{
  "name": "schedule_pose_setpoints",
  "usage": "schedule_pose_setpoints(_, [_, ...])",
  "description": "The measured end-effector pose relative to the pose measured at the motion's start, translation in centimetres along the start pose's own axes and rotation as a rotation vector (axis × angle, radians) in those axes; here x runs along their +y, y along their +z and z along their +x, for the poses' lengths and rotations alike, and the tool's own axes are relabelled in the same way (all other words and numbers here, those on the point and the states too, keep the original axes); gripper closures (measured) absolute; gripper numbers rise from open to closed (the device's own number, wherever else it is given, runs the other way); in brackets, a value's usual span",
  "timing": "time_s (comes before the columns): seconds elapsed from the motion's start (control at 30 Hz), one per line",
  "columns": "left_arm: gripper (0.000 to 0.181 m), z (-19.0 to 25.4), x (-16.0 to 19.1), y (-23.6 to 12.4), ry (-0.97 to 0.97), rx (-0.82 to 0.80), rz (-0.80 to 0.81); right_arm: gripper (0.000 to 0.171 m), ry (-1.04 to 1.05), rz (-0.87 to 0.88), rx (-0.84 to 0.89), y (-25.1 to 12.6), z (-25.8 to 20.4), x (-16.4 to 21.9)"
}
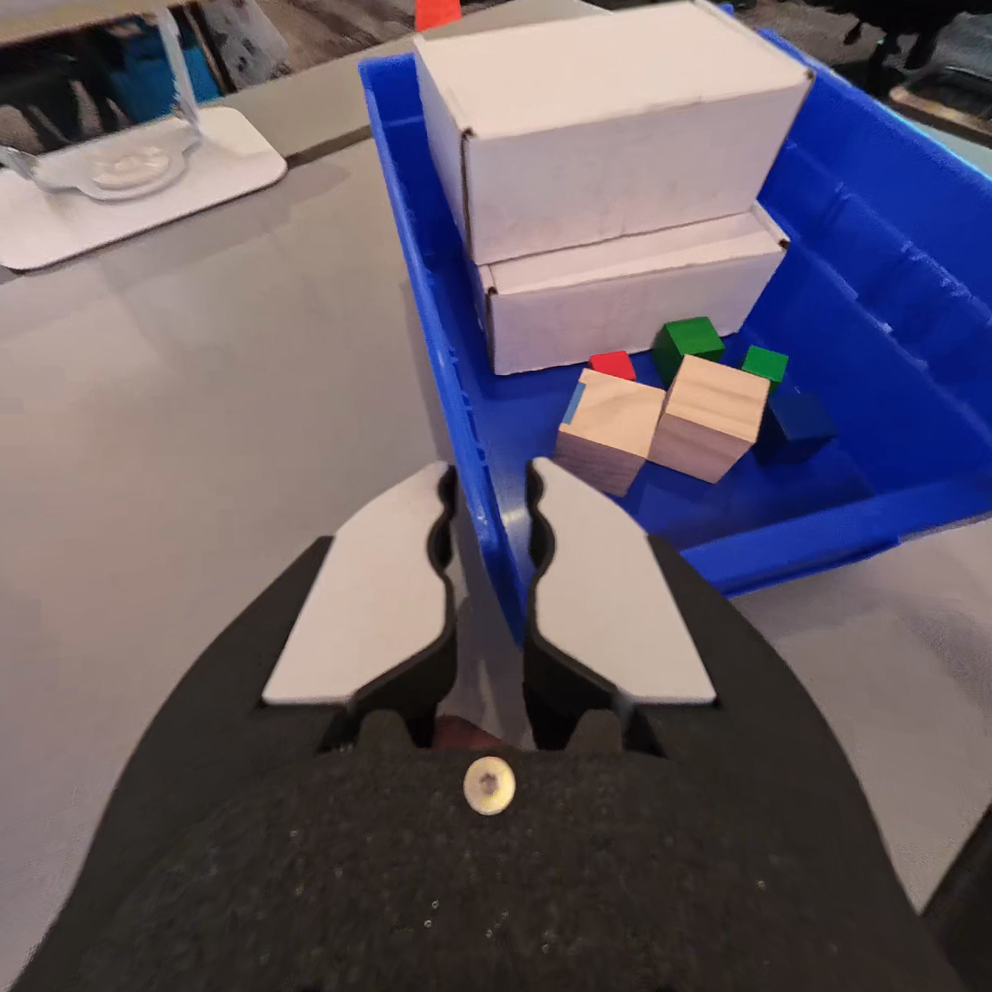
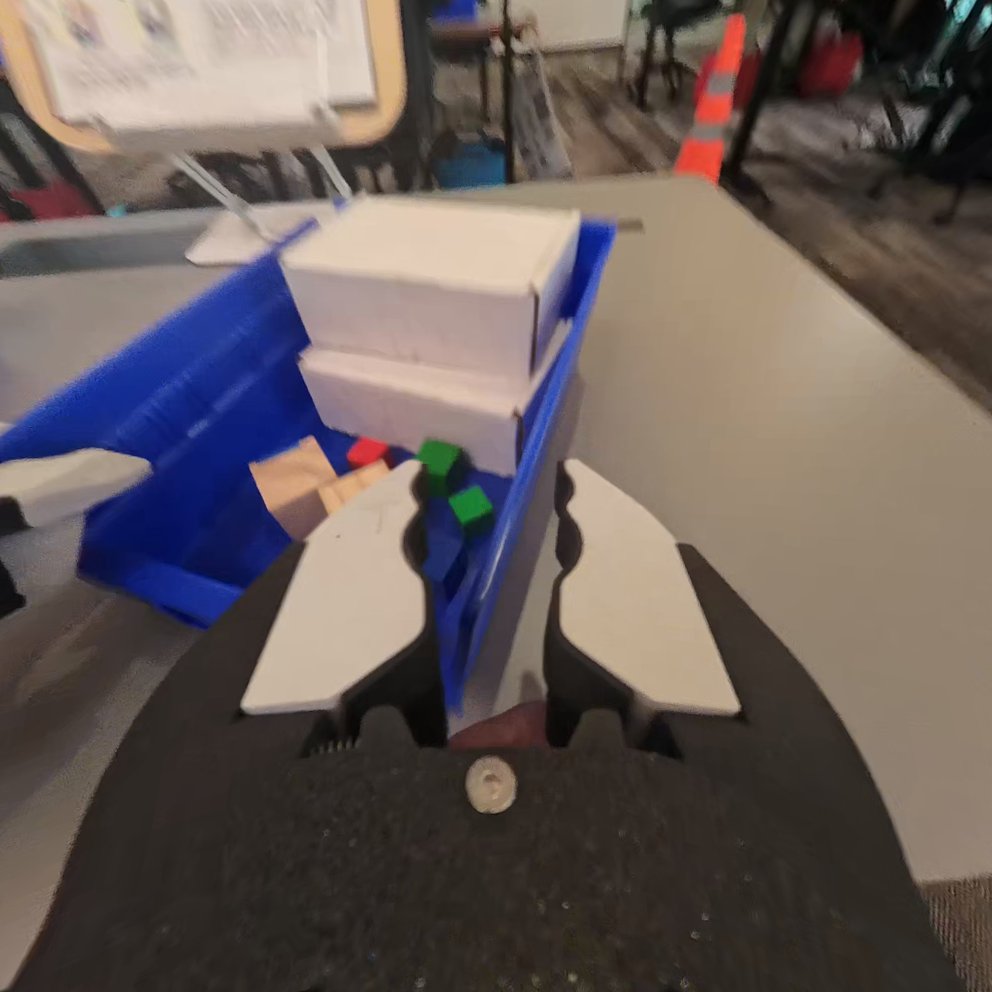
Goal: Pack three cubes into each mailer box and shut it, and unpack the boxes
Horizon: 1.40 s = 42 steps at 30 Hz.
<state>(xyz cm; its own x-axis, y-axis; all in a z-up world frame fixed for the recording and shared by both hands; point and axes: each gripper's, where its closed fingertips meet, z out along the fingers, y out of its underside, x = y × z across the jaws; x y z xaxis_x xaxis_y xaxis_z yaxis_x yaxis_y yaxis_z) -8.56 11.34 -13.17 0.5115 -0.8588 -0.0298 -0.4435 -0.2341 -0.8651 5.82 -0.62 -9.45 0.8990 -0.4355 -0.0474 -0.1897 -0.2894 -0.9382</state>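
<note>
A blue bin (image 1: pixel 880 300) on a grey table holds two stacked shut white mailer boxes (image 1: pixel 617 161). In front of them lie two big wooden cubes (image 1: pixel 703 418), a red cube (image 1: pixel 612 365), two green cubes (image 1: pixel 687 343) and a dark blue cube (image 1: pixel 800 424). My left gripper (image 1: pixel 489 478) straddles the bin's left wall near its front corner, jaws closed in on the rim. My right gripper (image 2: pixel 489 478) straddles the bin's right wall (image 2: pixel 537 483), jaws apart, with green cubes (image 2: pixel 471 510) showing between the left finger and the wall. The left gripper's fingers (image 2: pixel 70 483) also show in the right wrist view.
A white mat with a clear stand (image 1: pixel 129 182) sits at the table's far left. An orange cone (image 2: pixel 714 107) stands on the floor beyond the table. Bare grey table lies left of the bin (image 1: pixel 214 402) and right of it (image 2: pixel 751 429).
</note>
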Motion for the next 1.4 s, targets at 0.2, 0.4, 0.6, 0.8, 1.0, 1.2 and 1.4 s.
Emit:
schedule_pose_setpoints(0.2, [0.177, -0.8, 0.1, 0.3, 0.010, -0.025, -0.016, 0.144, 0.072, -0.100, 0.077, 0.9, -1.4, 4.1])
schedule_pose_setpoints(0.4, [0.177, -3.4, -0.7, -1.7, 0.016, -0.128, 0.051, 0.167, 0.072, -0.069, 0.104, 2.1, -2.7, 2.8])
schedule_pose_setpoints(0.6, [0.177, -11.4, -0.1, -6.0, -0.075, -0.320, 0.111, 0.167, -0.048, 0.043, -0.038, 4.6, -11.1, -1.2])
schedule_pose_setpoints(0.8, [0.177, -17.5, 4.5, -9.1, -0.192, -0.426, 0.049, 0.168, -0.107, -0.042, -0.195, 8.2, -19.0, 0.4])
schedule_pose_setpoints(1.0, [0.157, -17.5, 6.0, -9.4, -0.144, -0.372, -0.008, 0.165, -0.106, -0.077, -0.266, 9.0, -20.4, 1.5])
schedule_pose_setpoints(1.2, [0.125, -16.2, -0.4, -15.8, -0.199, -0.186, 0.279, 0.154, -0.055, 0.073, -0.481, 6.6, -19.2, -1.0])
schedule_pose_setpoints(1.4, [0.119, -30.9, 5.5, -28.0, -0.395, -0.563, 0.315, 0.154, 0.058, 0.175, -0.539, 5.4, -15.5, -2.9])
